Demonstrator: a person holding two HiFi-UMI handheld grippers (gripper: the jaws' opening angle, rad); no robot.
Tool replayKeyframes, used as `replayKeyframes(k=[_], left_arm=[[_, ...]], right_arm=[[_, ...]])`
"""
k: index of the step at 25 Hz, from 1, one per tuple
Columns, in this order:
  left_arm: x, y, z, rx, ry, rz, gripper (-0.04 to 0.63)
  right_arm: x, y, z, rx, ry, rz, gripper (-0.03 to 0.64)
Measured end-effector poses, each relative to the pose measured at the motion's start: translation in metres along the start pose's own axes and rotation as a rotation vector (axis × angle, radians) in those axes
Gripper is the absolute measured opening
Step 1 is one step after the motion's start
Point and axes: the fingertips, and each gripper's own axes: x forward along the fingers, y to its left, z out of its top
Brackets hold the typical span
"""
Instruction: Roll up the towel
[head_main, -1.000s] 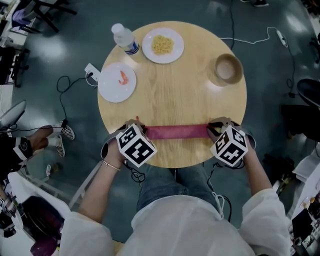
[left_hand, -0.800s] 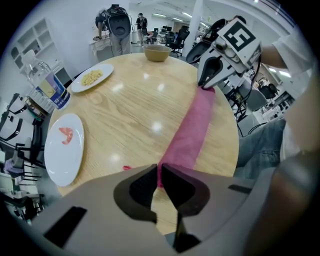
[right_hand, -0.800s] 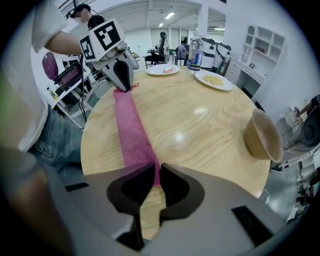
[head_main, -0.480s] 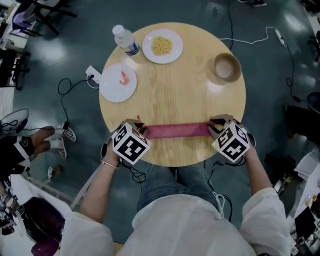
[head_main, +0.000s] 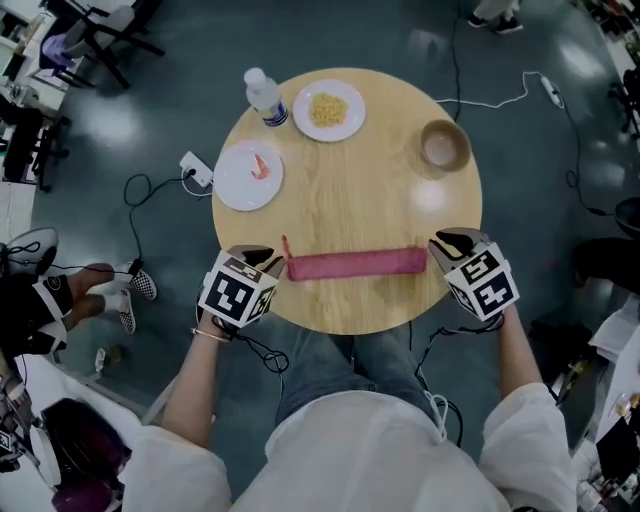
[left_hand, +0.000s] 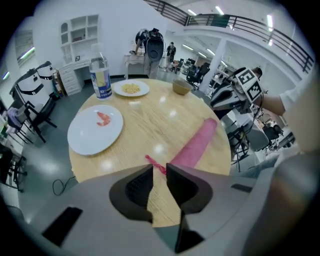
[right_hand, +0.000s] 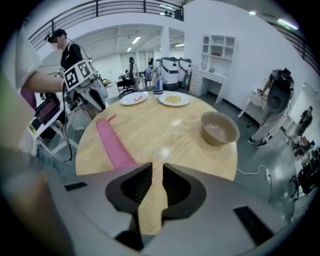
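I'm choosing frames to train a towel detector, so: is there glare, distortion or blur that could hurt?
Head view: sharp and evenly lit, a soft sheen on the table near the bowl, none on the rolled towel. Left gripper view: strong fisheye bending, dark corners, small lamp reflections on the table. Right gripper view: the same curve and dark corners, bright spots on the table.
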Motion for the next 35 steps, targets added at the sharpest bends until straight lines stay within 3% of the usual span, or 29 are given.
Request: replayKeyframes(k=[2, 6, 12, 18, 21, 24, 30, 35], left_arm=[[-0.019, 0.002, 0.014, -0.017, -0.099, 0.044, 0.084], [-0.075, 0.003, 0.062, -0.038, -0.385, 0.200, 0.084], [-0.182, -0.002, 0.156, -0.106, -0.828, 0.333, 0.083], [-0.286, -0.012, 0.195, -0.152, -1.129, 0.432, 0.043], [-0.319, -0.008, 0.191, -0.168, -1.204, 0.473, 0.014], [-0.332, -0.005, 0.178, -0.168, -1.218, 0.518, 0.005], [-0.334, 0.000, 0.156, -0.181, -1.206, 0.576, 0.003], [-0.330, 0.002, 0.147, -0.197, -1.200, 0.569, 0.003]], right_arm=[[-0.019, -0.005, 0.015, 0.058, -0.080, -0.048, 0.066], [-0.067, -0.009, 0.053, 0.141, -0.264, -0.171, 0.051], [-0.164, -0.033, 0.122, 0.242, -0.589, -0.442, 0.043], [-0.275, -0.045, 0.154, 0.310, -0.863, -0.649, 0.000], [-0.310, -0.044, 0.158, 0.326, -0.950, -0.704, 0.001], [-0.328, -0.041, 0.149, 0.352, -1.001, -0.744, 0.000], [-0.332, -0.041, 0.124, 0.388, -1.029, -0.830, 0.000], [-0.322, -0.038, 0.117, 0.399, -1.009, -0.828, 0.000]])
